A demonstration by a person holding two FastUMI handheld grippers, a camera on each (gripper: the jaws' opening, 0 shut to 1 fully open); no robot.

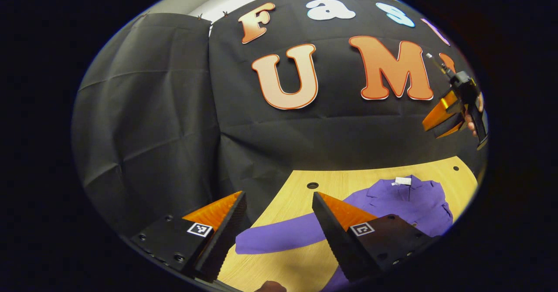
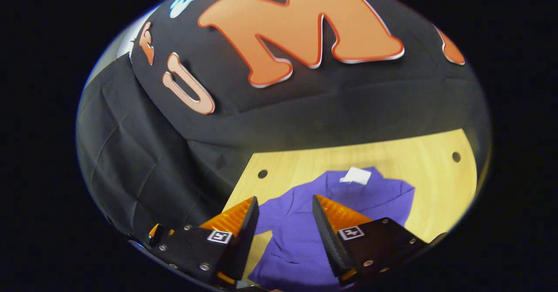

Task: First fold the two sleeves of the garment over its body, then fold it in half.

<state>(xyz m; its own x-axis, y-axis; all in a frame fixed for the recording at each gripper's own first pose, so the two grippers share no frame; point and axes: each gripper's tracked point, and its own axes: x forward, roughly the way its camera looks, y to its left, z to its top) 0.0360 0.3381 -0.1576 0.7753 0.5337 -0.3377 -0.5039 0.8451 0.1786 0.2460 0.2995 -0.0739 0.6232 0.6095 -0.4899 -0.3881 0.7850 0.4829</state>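
garment (image 1: 409, 205): I see soft purple cloth lying flat on the pale wood-grain table (image 1: 296, 191), one long sleeve (image 1: 279, 235) stretched away from the body | white label (image 2: 355, 175) at its collar | left tool (image 1: 279, 222): ridged wedge fingers spread wide above the garment's sleeve, gripping nothing | right tool (image 2: 283, 222): fingers apart over the garment's body, empty | table: round holes near the garment

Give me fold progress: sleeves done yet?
One sleeve lies stretched out flat on the table, so not done. The shirt is spread out, not halved. Both left tongs and right tongs are open and hold nothing. All folds remain.
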